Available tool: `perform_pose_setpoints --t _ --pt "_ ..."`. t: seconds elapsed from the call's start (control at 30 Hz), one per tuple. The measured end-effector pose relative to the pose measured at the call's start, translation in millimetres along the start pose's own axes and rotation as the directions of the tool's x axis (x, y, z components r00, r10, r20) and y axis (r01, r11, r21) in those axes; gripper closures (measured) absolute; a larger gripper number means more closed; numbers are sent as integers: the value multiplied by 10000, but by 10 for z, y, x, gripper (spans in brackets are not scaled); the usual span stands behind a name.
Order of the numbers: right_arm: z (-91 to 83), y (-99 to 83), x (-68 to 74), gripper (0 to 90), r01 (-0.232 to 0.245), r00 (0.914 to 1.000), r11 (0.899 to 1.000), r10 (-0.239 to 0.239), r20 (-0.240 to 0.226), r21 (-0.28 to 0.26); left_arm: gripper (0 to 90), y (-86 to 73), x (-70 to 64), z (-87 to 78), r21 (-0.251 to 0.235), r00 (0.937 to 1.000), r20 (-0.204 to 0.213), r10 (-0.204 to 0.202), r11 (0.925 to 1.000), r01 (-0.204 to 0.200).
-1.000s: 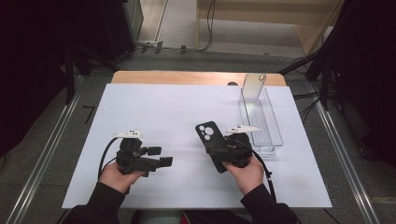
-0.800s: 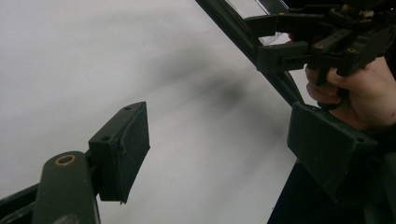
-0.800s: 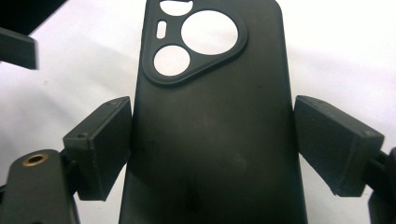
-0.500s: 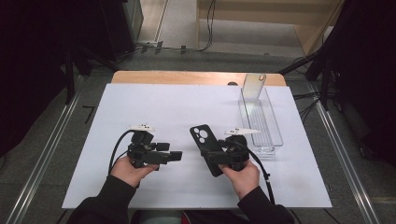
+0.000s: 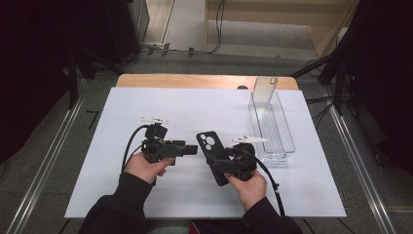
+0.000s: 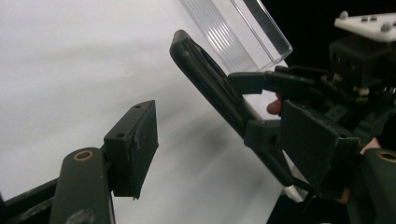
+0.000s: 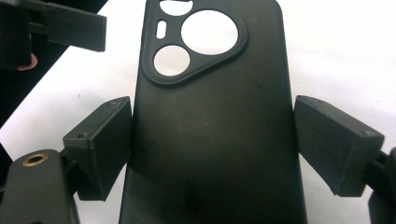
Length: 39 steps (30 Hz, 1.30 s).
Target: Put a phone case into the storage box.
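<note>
Near the bench's front edge, we saw the right gripper (image 5: 221,161) with its jaws clamped on the long sides of a matte black phone case with round camera cutouts (image 7: 210,116), held above the white sheet. The left gripper (image 5: 187,149) pointed at it, jaws parted and empty. A clear ribbed plastic tray (image 5: 272,127) lay toward the far right corner.

Tabletop (image 5: 146,105): carries a sheet, which covers most of it.
Phone case (image 5: 213,155): near the middle of the sheet, between the two grippers.
Left gripper (image 5: 191,149): just left of the phone case.
Right gripper (image 5: 225,160): right of and nearer than the phone case, its fingers at the case's two sides.
Clear tray (image 5: 271,126): on the sheet, right of and behind the right gripper.
</note>
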State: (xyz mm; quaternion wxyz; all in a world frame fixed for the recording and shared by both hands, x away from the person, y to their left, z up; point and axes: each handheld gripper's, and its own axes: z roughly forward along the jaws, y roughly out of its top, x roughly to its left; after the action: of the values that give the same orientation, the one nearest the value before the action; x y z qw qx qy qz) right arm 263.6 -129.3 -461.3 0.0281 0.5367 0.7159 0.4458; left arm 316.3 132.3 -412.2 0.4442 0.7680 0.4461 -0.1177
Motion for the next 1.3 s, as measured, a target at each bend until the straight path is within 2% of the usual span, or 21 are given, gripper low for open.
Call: perform_pose_setpoints --t 0.1,0.2,0.23,0.33,0.6,0.77,0.9,1.03,1.17,1.3 --pt "6 -2 26 132 72 9999 9998 -70 98 -178 313 51 39 3 -165 9993 -113 -368 9992 366" --pt "25 1 38 132 -76 9999 9997 79 117 -232 315 89 72 34 -282 9978 -183 -640 9976 635" --pt "38 2 43 132 -158 9998 9996 162 122 -252 314 97 76 44 -326 9969 -356 -708 9970 697" --pt "67 2 63 132 -307 9994 9990 311 134 -316 332 106 88 68 -393 9952 -674 -709 9969 683" --pt "156 10 161 132 -519 9986 9975 522 38 -489 353 142 126 141 -686 9897 -1132 -872 9944 798" --pt "207 25 223 132 -629 9980 9960 628 -33 -630 371 166 132 195 -717 9892 -1162 -893 9941 814" --pt "235 33 259 132 -860 9962 9928 847 -183 -835 388 182 177 245 -808 9878 -1051 -1148 9910 1066" --pt "268 17 303 131 -853 9963 9934 841 -178 -772 420 186 227 283 -780 9846 -1106 -1356 9888 1274" --pt "286 11 306 131 -973 9951 9916 952 -278 -858 506 186 272 312 -858 9823 -774 -1704 9828 1637" --pt "311 0 321 131 -870 9960 9909 846 -273 -1031 576 188 269 315 -931 9822 -655 -1763 9811 1699"
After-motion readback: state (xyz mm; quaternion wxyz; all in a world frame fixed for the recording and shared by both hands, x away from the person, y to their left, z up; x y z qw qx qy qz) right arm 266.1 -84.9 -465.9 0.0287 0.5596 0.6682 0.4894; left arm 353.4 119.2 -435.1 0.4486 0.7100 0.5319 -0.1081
